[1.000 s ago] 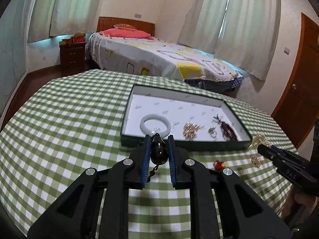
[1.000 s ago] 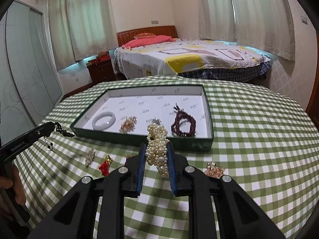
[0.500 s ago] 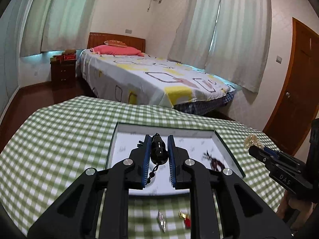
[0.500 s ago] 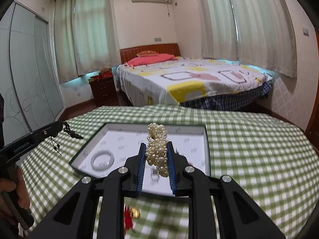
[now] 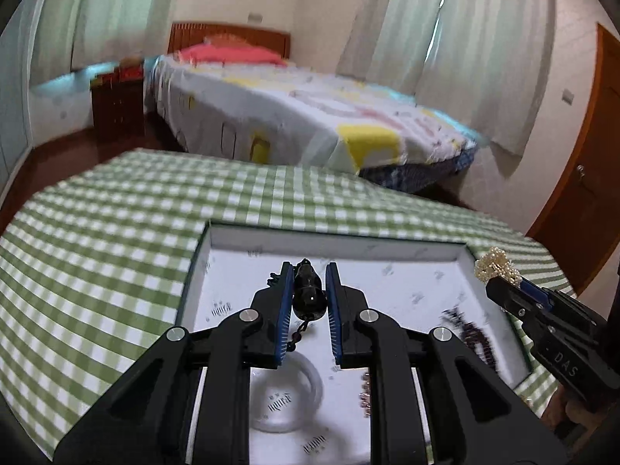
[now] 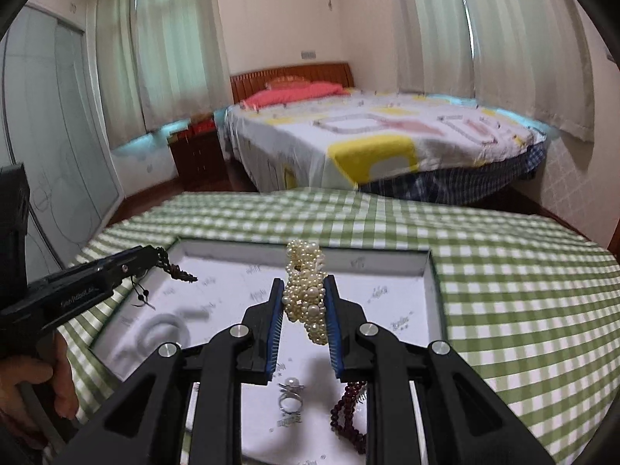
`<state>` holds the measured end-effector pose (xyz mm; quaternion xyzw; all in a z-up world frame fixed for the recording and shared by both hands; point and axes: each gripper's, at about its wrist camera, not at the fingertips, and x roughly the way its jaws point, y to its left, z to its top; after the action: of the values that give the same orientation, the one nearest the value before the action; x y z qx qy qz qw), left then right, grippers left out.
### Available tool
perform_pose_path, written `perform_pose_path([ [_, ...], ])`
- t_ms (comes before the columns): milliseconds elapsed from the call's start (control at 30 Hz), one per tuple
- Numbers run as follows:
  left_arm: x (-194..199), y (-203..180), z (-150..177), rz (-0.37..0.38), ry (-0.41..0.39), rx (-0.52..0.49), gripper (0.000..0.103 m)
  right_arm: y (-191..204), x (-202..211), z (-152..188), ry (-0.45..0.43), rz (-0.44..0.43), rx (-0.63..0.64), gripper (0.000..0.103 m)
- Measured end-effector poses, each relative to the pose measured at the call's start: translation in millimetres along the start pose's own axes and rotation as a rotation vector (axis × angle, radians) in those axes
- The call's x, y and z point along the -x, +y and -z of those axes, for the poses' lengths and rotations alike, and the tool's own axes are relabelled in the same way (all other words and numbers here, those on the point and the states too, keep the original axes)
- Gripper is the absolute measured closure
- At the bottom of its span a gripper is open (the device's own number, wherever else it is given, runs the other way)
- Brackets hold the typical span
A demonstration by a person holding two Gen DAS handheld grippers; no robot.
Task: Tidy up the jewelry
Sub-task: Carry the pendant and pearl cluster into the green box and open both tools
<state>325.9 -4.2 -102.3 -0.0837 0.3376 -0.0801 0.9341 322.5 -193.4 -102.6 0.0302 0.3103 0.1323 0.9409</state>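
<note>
Your left gripper [image 5: 308,302] has its fingers clamped narrow on a dark bead pendant [image 5: 308,294] — a short cord dangles below it. It hangs over the white interior of the green-walled jewelry tray [image 5: 329,238], toward the tray's left half.

Your right gripper [image 6: 304,308] has its fingers closed on a pearl bracelet [image 6: 306,290], which stands bunched and upright between the blue pads [image 6: 276,321]. It's above the tray's middle-right area.

In the tray from the left view: a white bangle [image 5: 286,395] lying flat under the left gripper, and a dark red bead string [image 5: 471,335] to the right, blurred. From the right view: a pearl ring [image 6: 290,393] on the tray floor just beside the dark red beads, both below the right gripper.

The tray sits on the desk [image 6: 523,290] with a green-checked cloth. A hand [image 6: 58,372] shows at the right view's left edge, gripping the left gripper's handle. A bed [image 6: 387,135] stands beyond the desk.
</note>
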Motion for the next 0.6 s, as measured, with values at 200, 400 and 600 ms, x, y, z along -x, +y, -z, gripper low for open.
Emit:
perform_pose_path([
  [200, -32, 11, 3, -0.031, 0.090, 0.001, 0.086, -3, -32, 13, 0.110, 0.007, -0.009, 0.082],
  [400, -54, 20, 4, -0.037, 0.181, 0.030, 0.086, -6, -49, 20, 0.185, 0.015, -0.017, 0.082],
  [600, -67, 26, 4, -0.039, 0.241, 0.068, 0.084, -6, -55, 22, 0.217, 0.015, -0.017, 0.081],
])
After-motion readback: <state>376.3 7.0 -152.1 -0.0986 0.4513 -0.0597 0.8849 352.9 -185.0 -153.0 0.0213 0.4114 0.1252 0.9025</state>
